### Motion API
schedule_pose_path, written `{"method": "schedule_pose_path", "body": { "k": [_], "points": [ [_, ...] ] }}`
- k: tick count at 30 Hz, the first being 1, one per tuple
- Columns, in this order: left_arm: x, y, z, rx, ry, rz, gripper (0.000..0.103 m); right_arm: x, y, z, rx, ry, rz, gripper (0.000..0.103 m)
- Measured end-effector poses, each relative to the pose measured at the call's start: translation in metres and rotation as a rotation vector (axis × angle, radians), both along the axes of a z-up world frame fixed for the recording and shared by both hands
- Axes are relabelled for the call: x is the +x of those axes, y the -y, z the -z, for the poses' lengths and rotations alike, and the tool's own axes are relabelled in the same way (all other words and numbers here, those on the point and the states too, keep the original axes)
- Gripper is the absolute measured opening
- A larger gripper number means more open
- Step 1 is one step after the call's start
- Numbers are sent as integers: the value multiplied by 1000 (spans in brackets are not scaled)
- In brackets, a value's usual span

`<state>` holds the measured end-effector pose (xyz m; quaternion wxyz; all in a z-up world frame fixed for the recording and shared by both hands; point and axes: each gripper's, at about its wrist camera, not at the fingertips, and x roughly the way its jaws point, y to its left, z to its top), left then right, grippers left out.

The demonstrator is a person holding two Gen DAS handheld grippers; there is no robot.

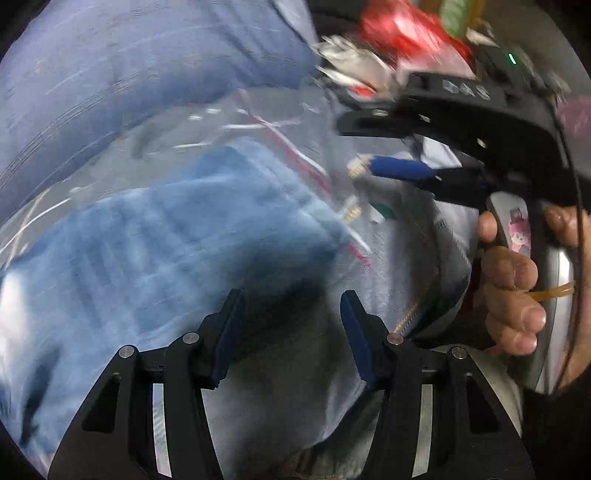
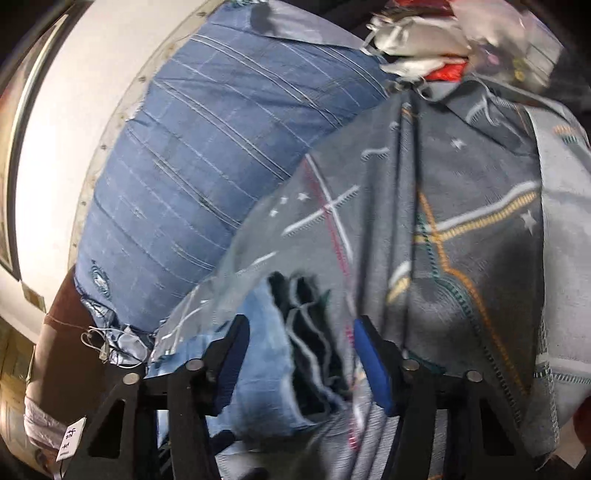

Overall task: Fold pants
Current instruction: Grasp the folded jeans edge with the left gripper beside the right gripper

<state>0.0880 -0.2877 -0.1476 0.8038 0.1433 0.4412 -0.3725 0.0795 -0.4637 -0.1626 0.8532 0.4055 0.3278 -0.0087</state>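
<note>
Light blue denim pants lie bunched on a grey patterned bedspread, blurred by motion. My left gripper is open just above the denim, with nothing between its fingers. In the right wrist view the pants show as a folded blue stack with dark layered edges, lying between and in front of my right gripper, which is open. The right gripper also shows in the left wrist view, held by a hand at the right; its blue fingertip reaches over the bedspread.
A large blue striped pillow lies behind the pants against a white wall. The grey bedspread with stitched lines and stars covers the right side. A pile of red and white clothes sits at the far right.
</note>
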Motion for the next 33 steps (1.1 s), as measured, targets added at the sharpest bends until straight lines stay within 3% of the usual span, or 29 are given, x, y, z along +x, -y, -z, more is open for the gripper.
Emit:
{"method": "schedule_pose_path", "body": {
  "k": [3, 7, 11, 15, 20, 23, 28, 33],
  "points": [
    [5, 24, 18, 86, 33, 30, 53, -1, 5, 10, 38, 28, -18, 52],
    [15, 41, 29, 143, 83, 49, 53, -2, 14, 18, 78, 42, -20, 52],
    [21, 53, 25, 143, 96, 56, 53, -7, 22, 24, 115, 57, 0, 52],
    [30, 71, 27, 191, 155, 65, 57, -10, 25, 24, 125, 66, 10, 52],
    [45, 49, 19, 123, 52, 19, 54, -13, 24, 23, 128, 72, 13, 52],
    [39, 39, 20, 65, -9, 53, 54, -13, 22, 22, 135, 78, 9, 52],
    [19, 60, 32, 208, 160, 93, 54, -13, 18, 21, 132, 78, 8, 52],
    [10, 67, 33, 243, 229, 131, 54, -13, 19, 24, 146, 71, 14, 52]
  ]
}}
